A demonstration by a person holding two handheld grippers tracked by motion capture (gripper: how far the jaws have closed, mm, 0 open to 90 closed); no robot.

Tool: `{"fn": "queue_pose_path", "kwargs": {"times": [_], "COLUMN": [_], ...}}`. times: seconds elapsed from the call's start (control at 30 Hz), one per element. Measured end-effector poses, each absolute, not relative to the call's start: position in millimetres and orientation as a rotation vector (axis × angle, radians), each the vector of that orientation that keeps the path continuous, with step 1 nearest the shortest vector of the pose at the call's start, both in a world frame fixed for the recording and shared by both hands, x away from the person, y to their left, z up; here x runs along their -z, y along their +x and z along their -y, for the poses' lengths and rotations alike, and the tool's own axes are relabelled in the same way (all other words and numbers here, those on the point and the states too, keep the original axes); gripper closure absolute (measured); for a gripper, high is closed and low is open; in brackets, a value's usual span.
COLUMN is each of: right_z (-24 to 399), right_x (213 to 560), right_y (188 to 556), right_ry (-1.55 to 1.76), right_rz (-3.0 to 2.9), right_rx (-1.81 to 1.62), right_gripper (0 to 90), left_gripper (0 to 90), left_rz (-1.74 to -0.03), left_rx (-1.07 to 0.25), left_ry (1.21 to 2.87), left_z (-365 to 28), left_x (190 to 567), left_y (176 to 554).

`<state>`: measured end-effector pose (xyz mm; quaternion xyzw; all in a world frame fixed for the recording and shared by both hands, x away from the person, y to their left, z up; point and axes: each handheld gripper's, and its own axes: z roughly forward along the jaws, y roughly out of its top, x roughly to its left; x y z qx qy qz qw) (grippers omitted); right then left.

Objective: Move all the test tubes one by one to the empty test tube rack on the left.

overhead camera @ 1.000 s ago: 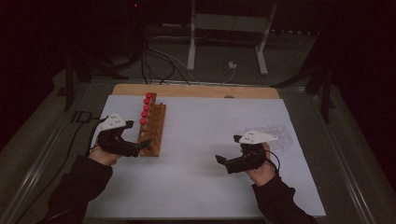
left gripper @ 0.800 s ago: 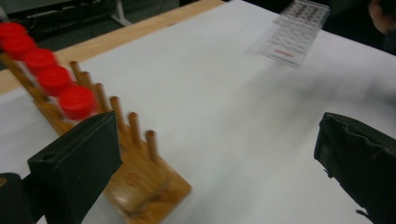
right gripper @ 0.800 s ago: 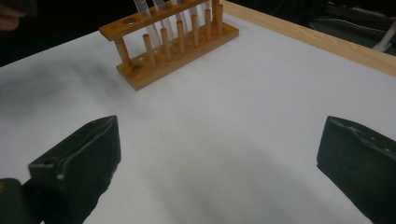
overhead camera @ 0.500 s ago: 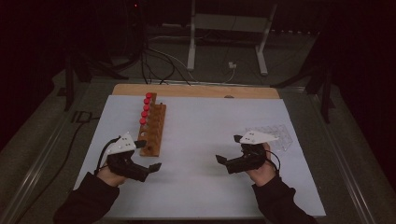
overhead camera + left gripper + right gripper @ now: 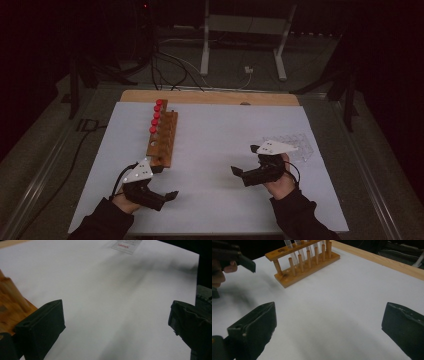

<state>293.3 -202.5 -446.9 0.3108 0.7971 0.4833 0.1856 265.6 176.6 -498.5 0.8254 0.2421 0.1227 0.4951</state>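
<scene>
Wooden test tube rack (image 5: 163, 138) sitting upper left of centre in the high view, red-capped tubes (image 5: 155, 117) standing in it. Left gripper (image 5: 169, 196) and right gripper (image 5: 236, 171) both hovering with jaws spread, holding nothing. Tubes likely light, slick, breakable; gripping mid-body below the cap.

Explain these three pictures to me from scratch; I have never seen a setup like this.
A person sits at a table with a hand-held two-jaw gripper in each hand. The high view looks down from above: left gripper, right gripper. The other two pictures come from cameras riding on each gripper, looking along its black jaws. On the white sheet stands a wooden test-tube rack holding tubes with red caps; a clear plastic rack lies near the right hand. Both grippers are open and hold nothing.
</scene>
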Motion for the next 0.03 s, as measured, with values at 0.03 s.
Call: {"fn": "queue_pose_path", "kwargs": {"times": [0.03], "right_z": [202.6], "right_x": [447.2], "right_y": [293.3], "right_ry": [0.877], "right_rz": [-2.246], "right_rx": [-1.362], "right_gripper": [0.0], "left_gripper": [1.4], "left_rz": [-0.579], "left_rx": [-0.302], "left_ry": [2.003], "left_z": [-176.8], "left_x": [498.9], "left_y": [265.1]}}
